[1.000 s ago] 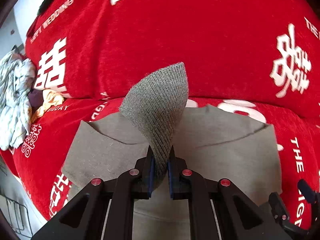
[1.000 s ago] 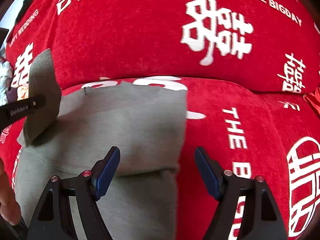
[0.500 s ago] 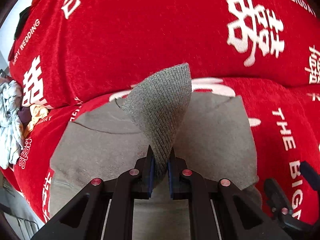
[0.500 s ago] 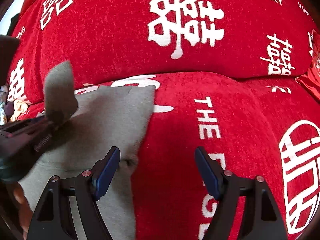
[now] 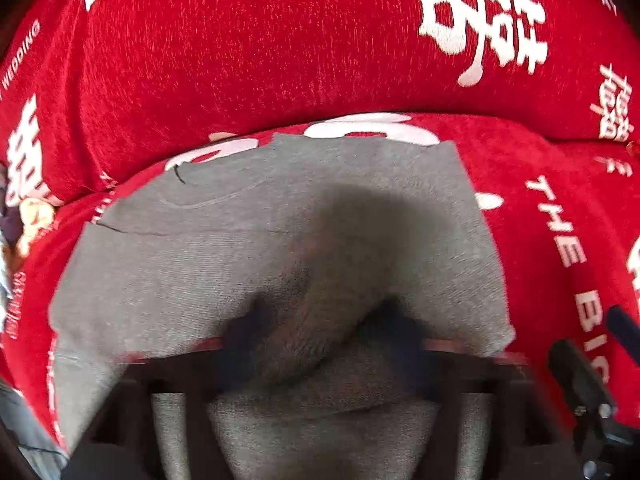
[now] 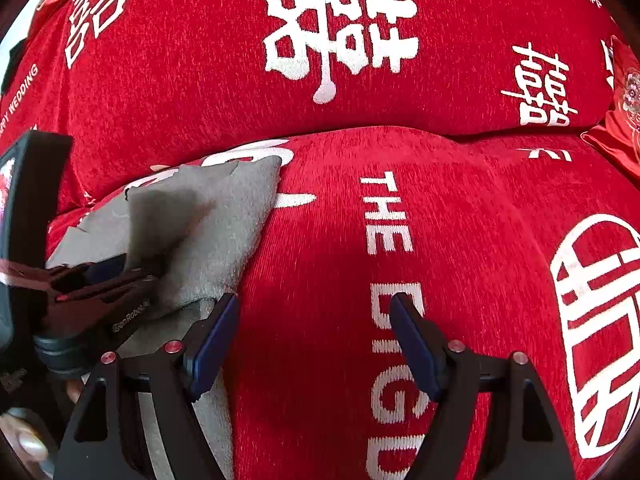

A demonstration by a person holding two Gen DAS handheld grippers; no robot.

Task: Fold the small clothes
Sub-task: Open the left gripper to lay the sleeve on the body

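A small grey knit garment (image 5: 248, 240) lies on the red sofa seat; it also shows at the left of the right wrist view (image 6: 224, 224). My left gripper (image 5: 320, 344) is blurred, its jaws spread wide, and the ribbed flap (image 5: 312, 320) it held lies slack between them. In the right wrist view the left gripper (image 6: 120, 276) sits low over the garment's middle. My right gripper (image 6: 314, 336) is open and empty, over bare red seat just right of the garment's right edge.
The red sofa cover (image 6: 440, 240) has white printed characters and words; the backrest (image 5: 280, 40) rises right behind the garment. A pile of other clothes (image 5: 24, 220) lies at the far left. A red cushion (image 6: 620, 128) sits at the far right.
My left gripper has carried the ribbed flap to the right across the garment and opened, letting it go. My right gripper has shifted right, off the garment, and stayed open.
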